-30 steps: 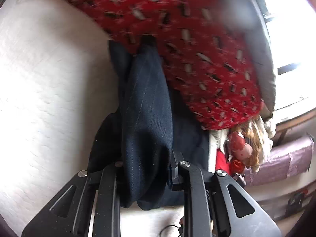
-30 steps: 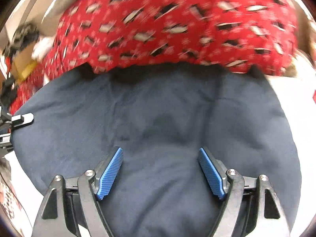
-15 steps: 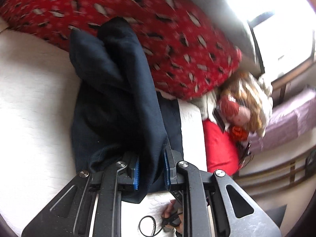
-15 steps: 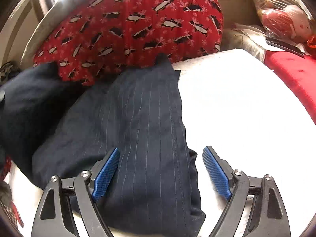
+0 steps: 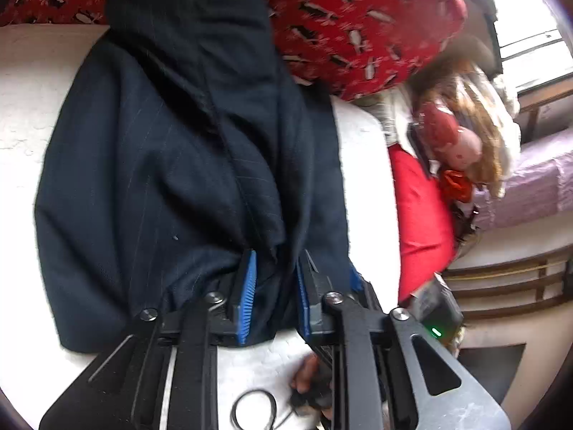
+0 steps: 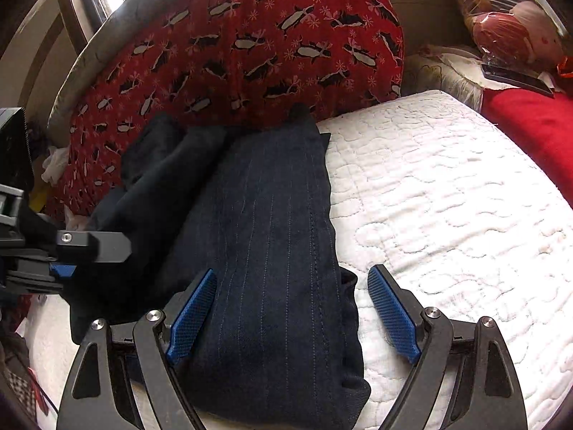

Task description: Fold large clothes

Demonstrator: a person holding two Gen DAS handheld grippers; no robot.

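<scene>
A dark navy pinstriped garment (image 5: pixel 161 179) lies folded on the white quilted mattress (image 6: pixel 447 197). In the right wrist view the garment (image 6: pixel 272 236) is a long flat panel with a bunched part to its left. My left gripper (image 5: pixel 275 258) is at its near edge with a fold of cloth between the blue pads. Its jaws are opening and the pads stand off the cloth. My right gripper (image 6: pixel 292 276) is wide open, straddling the near end of the panel without pressing it. One finger of the left gripper (image 6: pixel 96 247) shows at the left of that view.
A big red penguin-print pillow (image 6: pixel 250 36) lies against the garment's far end. A red cushion (image 5: pixel 419 208) and a doll in plastic wrap (image 5: pixel 458 143) sit at the mattress's right side. A thin cable loop (image 5: pixel 254 408) and a hand (image 5: pixel 304 380) are under the left gripper.
The left gripper swept sideways and laid its raised fold down onto the garment, then its pads spread apart. The right gripper pulled back to the garment's near end, then stayed still.
</scene>
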